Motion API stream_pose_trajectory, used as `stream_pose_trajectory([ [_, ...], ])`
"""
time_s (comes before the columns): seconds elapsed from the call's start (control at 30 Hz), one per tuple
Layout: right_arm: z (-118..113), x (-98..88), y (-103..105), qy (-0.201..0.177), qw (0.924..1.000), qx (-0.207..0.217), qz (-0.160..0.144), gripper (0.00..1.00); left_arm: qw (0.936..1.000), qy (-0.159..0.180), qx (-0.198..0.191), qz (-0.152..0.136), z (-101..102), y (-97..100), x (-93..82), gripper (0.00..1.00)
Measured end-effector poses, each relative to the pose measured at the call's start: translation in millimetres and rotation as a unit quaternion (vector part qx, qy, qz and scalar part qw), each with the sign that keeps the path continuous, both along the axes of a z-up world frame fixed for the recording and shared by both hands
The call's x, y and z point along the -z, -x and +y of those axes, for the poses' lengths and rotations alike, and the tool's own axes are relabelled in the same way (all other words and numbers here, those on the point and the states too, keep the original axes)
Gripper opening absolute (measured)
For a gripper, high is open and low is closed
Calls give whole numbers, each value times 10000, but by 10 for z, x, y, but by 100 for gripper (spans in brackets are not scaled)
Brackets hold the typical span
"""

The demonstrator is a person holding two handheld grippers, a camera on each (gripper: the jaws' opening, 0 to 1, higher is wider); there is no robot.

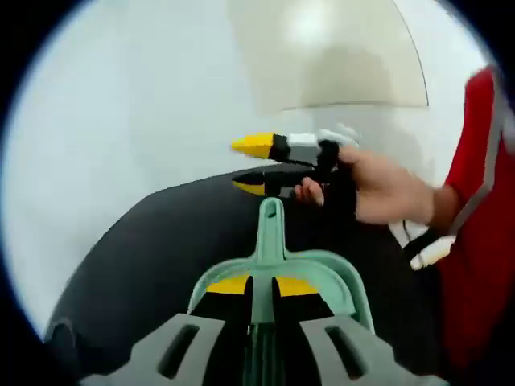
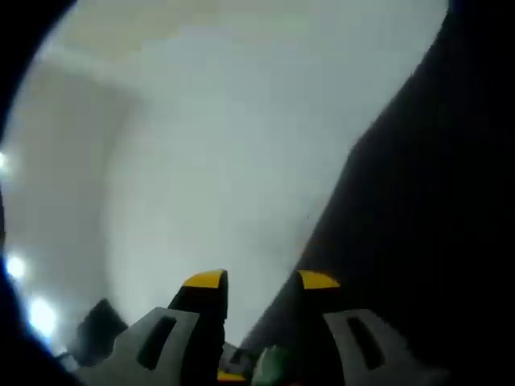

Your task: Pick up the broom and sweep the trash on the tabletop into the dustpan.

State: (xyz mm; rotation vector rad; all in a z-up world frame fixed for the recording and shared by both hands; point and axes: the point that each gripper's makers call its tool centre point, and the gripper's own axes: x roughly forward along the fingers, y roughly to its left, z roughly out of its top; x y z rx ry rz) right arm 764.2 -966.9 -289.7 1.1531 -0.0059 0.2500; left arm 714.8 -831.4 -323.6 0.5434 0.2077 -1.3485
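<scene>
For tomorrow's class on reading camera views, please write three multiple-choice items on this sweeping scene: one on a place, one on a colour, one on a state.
1. In the left gripper view, where is the right gripper?
A. above and beyond the dustpan handle
B. inside the dustpan's tray
C. flat on the floor

2. What colour is the dustpan?
A. red
B. pale green
C. white

3. How does the left gripper stand?
A. wide open, clear of everything
B. shut on the dustpan
C. shut on a cloth

Answers:
1 A: its yellow tips hang above the upright handle, held by a hand.
2 B: handle and rim are mint green against the black tabletop.
3 B: both yellow-tipped jaws press close against the dustpan's central stem.
</scene>
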Motion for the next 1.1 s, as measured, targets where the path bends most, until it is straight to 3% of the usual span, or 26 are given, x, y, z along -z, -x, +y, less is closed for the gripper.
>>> stream_pose_trajectory([
  [0.07,-19,138,89,160,9983,-172,528,36,9996,240,-33,133,53,37,-19,8],
  [0.23,111,247,237,196,9921,-778,963,34,9983,559,95,138,44,101,10,7],
  [0.33,393,301,383,-2,9852,-1229,1192,33,9975,682,105,126,26,88,-1,7],
  [0.43,445,359,383,34,9847,-1233,1232,21,9972,712,140,165,25,80,1,7],
  [0.57,381,347,319,-179,9852,-1165,1247,14,9974,660,153,234,39,81,32,7],
  [0.8,430,331,304,-597,9828,-1196,1272,12,9972,685,202,227,36,92,22,7],
  [1.1,428,323,301,-701,9822,-1188,1278,11,9974,661,162,238,-40,47,-3,6],
])
